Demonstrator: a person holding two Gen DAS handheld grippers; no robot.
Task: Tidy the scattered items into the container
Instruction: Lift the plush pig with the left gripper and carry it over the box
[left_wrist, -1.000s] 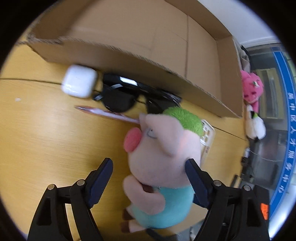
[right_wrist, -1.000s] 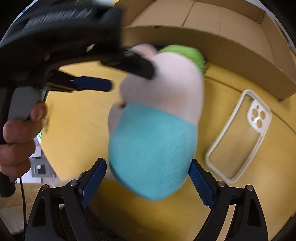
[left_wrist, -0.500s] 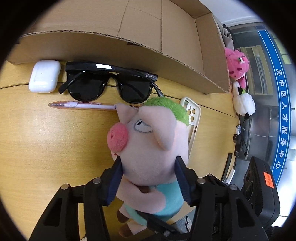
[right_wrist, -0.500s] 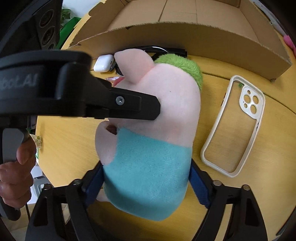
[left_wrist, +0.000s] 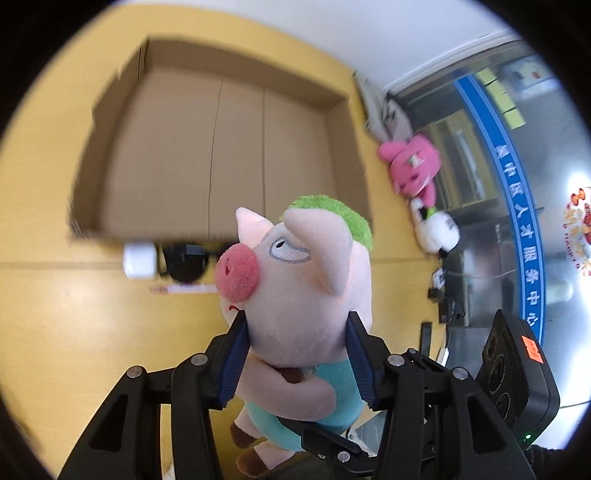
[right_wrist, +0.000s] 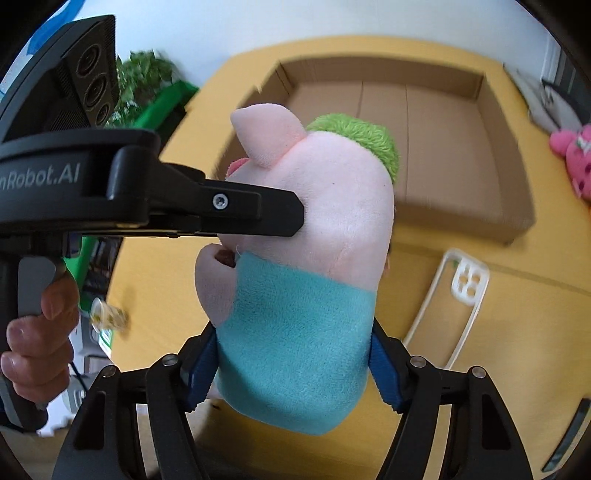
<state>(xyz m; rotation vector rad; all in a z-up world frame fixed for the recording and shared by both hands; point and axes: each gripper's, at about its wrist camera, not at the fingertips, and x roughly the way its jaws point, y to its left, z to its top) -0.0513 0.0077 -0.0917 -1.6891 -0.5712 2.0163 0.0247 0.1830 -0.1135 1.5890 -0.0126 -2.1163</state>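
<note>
So the pink plush pig with the green tuft and teal shirt is off the yellow wooden tabletop now. A second ago it was lying flat with both claws standing wide around it; since then both sets of jaws have been closing, and now the pig is pinched from two sides and sits noticeably higher, with the table dropped away below it.

The left gripper clamps the pig's head around cheek level; in the left wrist view the blue pads dent the plush at bottom centre. The right gripper squeezes the teal body low in the right wrist view. Firm hold on both, looks like.

For the task that's good news: I'd say the pick is done and the carry is on. The open brown cardboard box fills the upper middle of both views, empty as far as I can see, just beyond the pig.

Still left on the table: a white earbud case, black sunglasses and a pink pen peeking out left of the pig's snout, right against the box's near wall, plus a clear phone case at right in the right wrist view.

Both claws angle steeply down toward the table. A person's hand grips the left handle at lower left of the right wrist view.
</note>
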